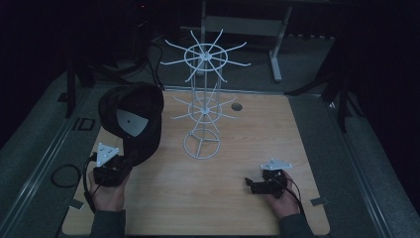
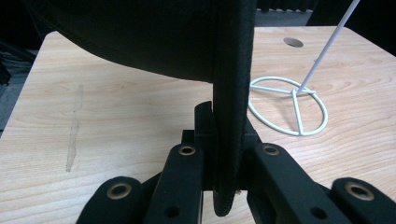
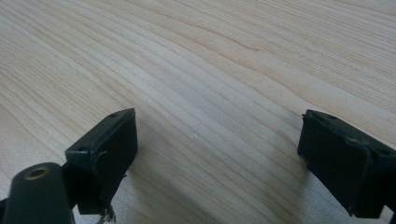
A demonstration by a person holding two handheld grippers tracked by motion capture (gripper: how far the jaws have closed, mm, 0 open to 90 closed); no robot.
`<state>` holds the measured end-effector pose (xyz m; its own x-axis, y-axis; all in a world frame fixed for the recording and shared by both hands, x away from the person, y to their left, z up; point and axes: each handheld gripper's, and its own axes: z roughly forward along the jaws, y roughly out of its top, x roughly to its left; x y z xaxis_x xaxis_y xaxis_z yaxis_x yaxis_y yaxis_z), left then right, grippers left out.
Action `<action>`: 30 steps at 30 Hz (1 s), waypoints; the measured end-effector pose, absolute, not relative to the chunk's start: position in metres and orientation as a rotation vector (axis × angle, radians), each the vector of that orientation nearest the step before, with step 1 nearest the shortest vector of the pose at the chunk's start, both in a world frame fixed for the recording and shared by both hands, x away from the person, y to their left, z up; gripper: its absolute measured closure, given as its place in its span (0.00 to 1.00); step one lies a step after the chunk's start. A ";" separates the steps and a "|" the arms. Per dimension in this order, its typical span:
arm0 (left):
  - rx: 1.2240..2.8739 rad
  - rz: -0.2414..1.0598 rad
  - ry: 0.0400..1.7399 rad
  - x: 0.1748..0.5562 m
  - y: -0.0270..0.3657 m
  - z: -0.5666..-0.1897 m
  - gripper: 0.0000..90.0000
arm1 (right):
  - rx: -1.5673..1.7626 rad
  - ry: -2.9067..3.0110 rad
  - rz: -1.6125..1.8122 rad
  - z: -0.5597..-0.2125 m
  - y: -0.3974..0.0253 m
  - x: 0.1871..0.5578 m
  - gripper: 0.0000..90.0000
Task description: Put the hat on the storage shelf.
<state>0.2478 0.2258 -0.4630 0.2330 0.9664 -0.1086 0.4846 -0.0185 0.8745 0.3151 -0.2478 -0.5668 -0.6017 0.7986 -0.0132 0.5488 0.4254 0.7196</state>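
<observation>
High view, left tongs [image 1: 119, 159] lifting black cap [image 1: 132, 119] beside wire rack [image 1: 204, 99]; left gripper view, brim clamped; right tongs [image 3: 217, 154] wide.

The wooden table [image 1: 237, 198] occupies the centre and lower part of the high view. Its top is pale, with visible grain and a round hole [image 1: 236, 106] near the far edge. Grey floor [image 1: 356, 163] surrounds the table on the left, right and far sides. A metal desk frame [image 1: 277, 44] stands at upper centre. The surrounding room is dark. A coiled cable [image 1: 65, 175] lies at lower left.
</observation>
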 end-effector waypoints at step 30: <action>1.631 0.765 1.356 0.248 0.221 -0.447 0.96 | 1.153 2.330 0.983 -0.567 -0.248 0.315 0.13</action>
